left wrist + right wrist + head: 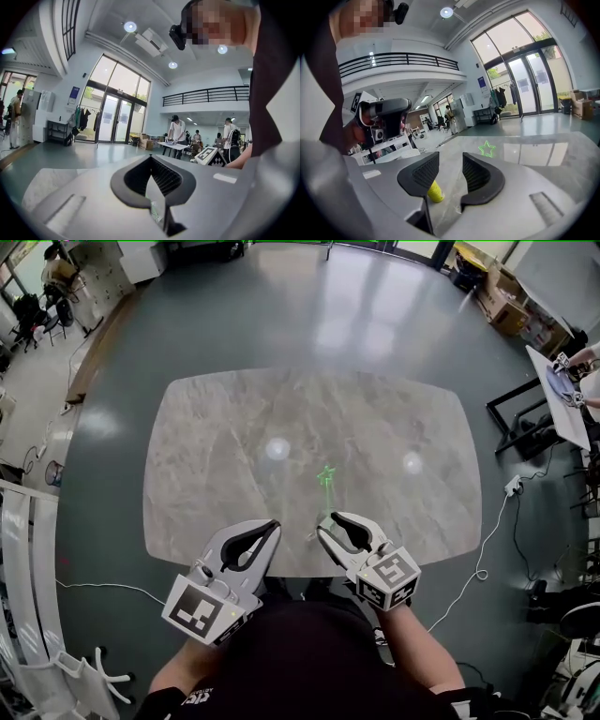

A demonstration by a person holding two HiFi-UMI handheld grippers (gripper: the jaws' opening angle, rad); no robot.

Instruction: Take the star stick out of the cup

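Right claw (450, 160) half hides a yellow piece (436, 192).
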